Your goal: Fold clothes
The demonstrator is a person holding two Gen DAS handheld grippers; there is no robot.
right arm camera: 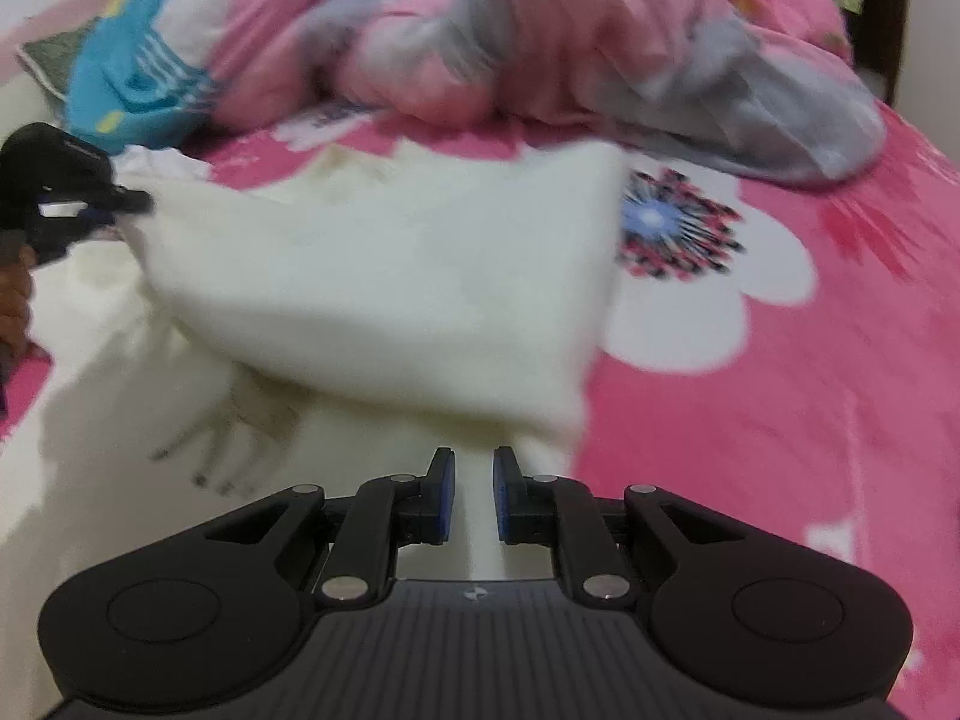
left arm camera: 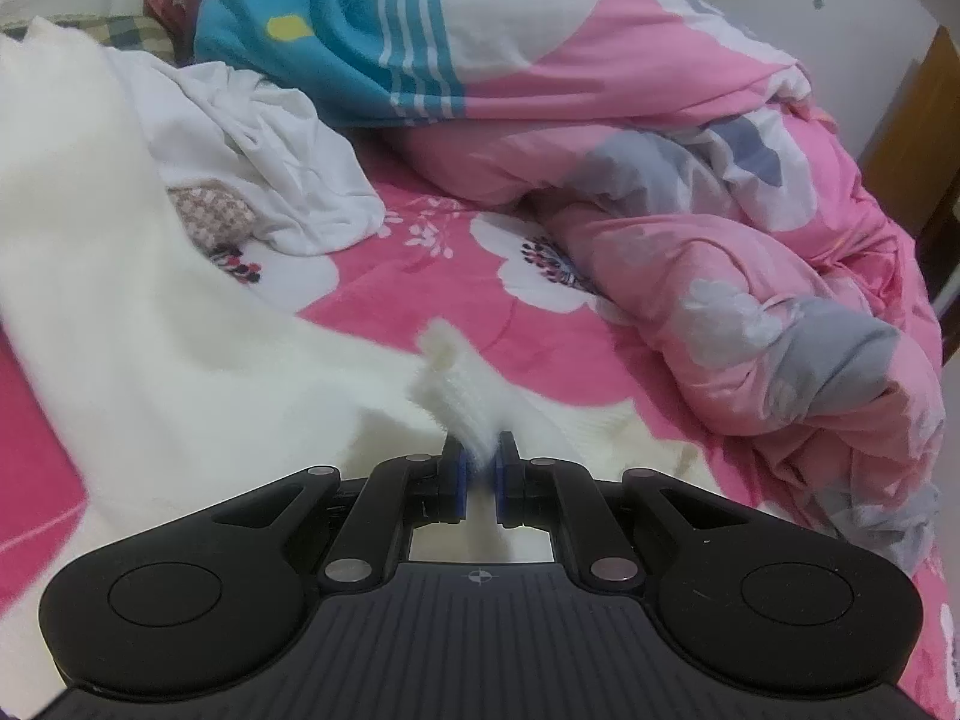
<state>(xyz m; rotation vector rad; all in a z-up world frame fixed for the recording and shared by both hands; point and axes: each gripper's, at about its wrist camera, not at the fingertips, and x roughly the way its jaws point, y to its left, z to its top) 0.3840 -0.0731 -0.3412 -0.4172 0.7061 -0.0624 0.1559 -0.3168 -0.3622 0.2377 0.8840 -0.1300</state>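
A fluffy white garment lies across the pink flowered bed sheet. My left gripper is shut on its ribbed edge, which stands up between the blue pads. In the right wrist view the same garment hangs as a stretched fold, lifted off the layer below. My right gripper has its jaws close together, with a strip of the white cloth pinched between them. The left gripper shows at the far left of that view, holding the garment's other end.
A bunched pink, blue and grey quilt fills the back and right of the bed. A crumpled white shirt lies behind the garment. A person's hand is at the left edge. Bare sheet shows to the right.
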